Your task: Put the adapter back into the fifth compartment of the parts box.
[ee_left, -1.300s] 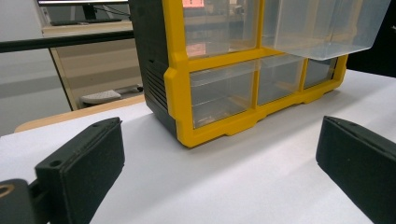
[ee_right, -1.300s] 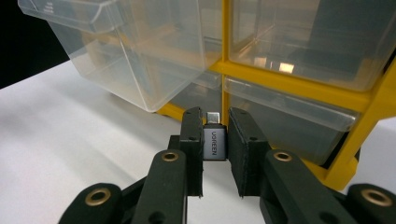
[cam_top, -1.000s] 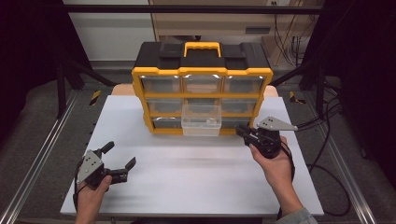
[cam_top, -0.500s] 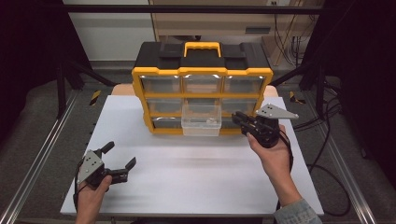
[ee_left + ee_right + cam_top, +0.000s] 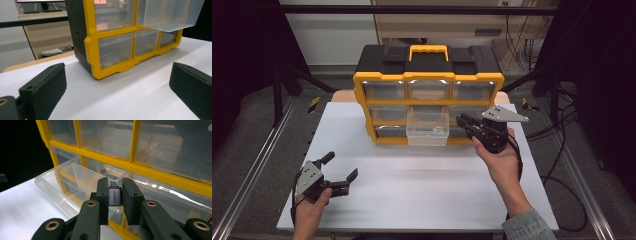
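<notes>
A yellow and black drawer cabinet point(image 5: 428, 95) stands at the back of the white table point(image 5: 422, 180). Its middle clear drawer point(image 5: 428, 128) is pulled out. My right gripper point(image 5: 463, 122) hovers just right of that drawer, shut on a small dark grey USB adapter point(image 5: 115, 196) marked UGREEN, its metal plug pointing toward the drawer point(image 5: 75, 182). My left gripper point(image 5: 339, 172) rests low at the front left of the table, jaws wide open with nothing between them. In the left gripper view the cabinet point(image 5: 112, 47) stands ahead and the pulled-out drawer point(image 5: 170, 15) juts at upper right.
Metal rails run along both sides of the table. Cables point(image 5: 557, 140) trail off the right edge. A wooden board point(image 5: 342, 96) peeks from behind the cabinet. The cabinet's other clear drawers are pushed in.
My right gripper has risen and moved left toward the pulled-out drawer, still carrying the adapter. The left gripper has stayed put.
</notes>
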Demonstrator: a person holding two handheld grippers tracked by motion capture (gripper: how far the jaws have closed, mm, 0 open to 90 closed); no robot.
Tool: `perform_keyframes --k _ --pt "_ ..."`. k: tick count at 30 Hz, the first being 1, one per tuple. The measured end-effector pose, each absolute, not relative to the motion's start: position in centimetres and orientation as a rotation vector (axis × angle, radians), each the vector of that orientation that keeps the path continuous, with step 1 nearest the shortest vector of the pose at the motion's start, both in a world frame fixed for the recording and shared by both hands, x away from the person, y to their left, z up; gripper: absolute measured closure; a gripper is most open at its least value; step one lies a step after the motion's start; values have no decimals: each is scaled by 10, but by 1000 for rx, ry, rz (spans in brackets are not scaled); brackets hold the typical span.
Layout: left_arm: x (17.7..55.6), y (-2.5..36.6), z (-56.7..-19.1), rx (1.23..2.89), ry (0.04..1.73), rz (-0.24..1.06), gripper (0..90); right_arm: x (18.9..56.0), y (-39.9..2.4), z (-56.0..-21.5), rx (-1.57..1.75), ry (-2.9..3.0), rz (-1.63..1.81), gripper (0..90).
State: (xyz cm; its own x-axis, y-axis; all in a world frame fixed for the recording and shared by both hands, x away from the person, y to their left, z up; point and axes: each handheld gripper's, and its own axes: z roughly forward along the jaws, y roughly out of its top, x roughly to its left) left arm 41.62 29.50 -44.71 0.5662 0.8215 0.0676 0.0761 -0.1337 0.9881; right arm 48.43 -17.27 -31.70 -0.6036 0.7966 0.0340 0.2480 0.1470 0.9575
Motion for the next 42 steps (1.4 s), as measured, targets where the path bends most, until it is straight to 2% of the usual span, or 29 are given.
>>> perform_keyframes --k 42 --pt "417 295 -447 1594 776 768 10 491 -142 -297 935 1961 1536 764"
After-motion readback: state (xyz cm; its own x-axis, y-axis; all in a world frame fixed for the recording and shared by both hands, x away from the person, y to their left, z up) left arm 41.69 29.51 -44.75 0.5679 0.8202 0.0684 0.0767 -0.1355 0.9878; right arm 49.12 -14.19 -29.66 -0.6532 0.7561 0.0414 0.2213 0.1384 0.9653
